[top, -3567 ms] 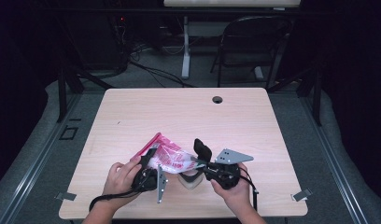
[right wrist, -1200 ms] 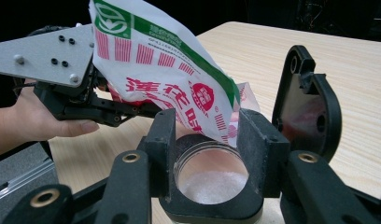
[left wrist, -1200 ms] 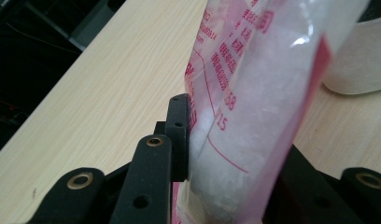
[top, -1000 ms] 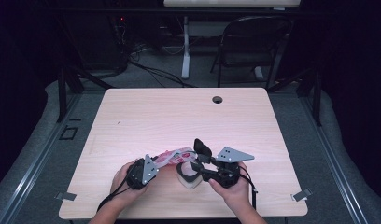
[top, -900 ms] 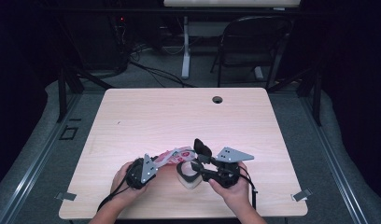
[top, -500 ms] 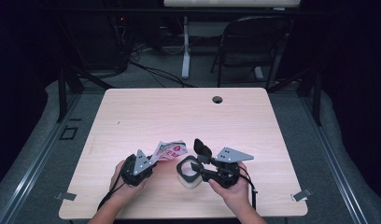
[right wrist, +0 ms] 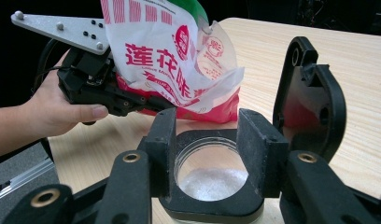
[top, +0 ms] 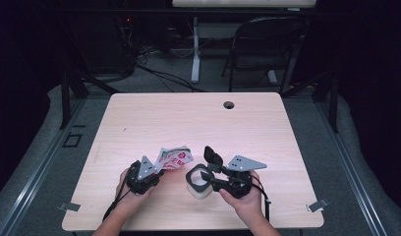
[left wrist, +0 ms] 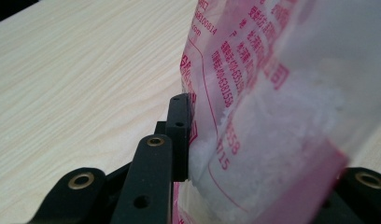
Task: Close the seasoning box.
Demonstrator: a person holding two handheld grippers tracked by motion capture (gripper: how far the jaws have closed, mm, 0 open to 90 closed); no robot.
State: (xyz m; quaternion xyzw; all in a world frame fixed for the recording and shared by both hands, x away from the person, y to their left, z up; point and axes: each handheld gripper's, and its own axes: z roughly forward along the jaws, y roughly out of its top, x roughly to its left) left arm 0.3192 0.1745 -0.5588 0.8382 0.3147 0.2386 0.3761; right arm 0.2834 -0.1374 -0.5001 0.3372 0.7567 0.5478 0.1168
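A white bag with red print [top: 173, 158], part full of white grains, leans up from my left gripper [top: 148, 173], which is shut on its lower end. In the left gripper view the bag [left wrist: 272, 107] is pinched between the black fingers [left wrist: 179, 135]. My right gripper [top: 208, 179] is shut on a small clear jar [top: 198, 186] with a black collar and a flipped-up black lid [top: 213, 156]. In the right gripper view the jar [right wrist: 212, 184] holds white grains, its lid [right wrist: 310, 93] stands open at the right, and the bag [right wrist: 174, 60] hangs just behind it, apart from the rim.
The pale wooden table [top: 188, 118] has a round cable hole [top: 229, 104] at its far edge. A black chair [top: 267, 44] and cables lie on the floor beyond the table. Metal clips [top: 317, 205] sit at the front corners.
The left gripper has drawn back to the left with the bag, which was close over the jar a second ago and now stands apart from it. The right gripper and the jar have kept still.
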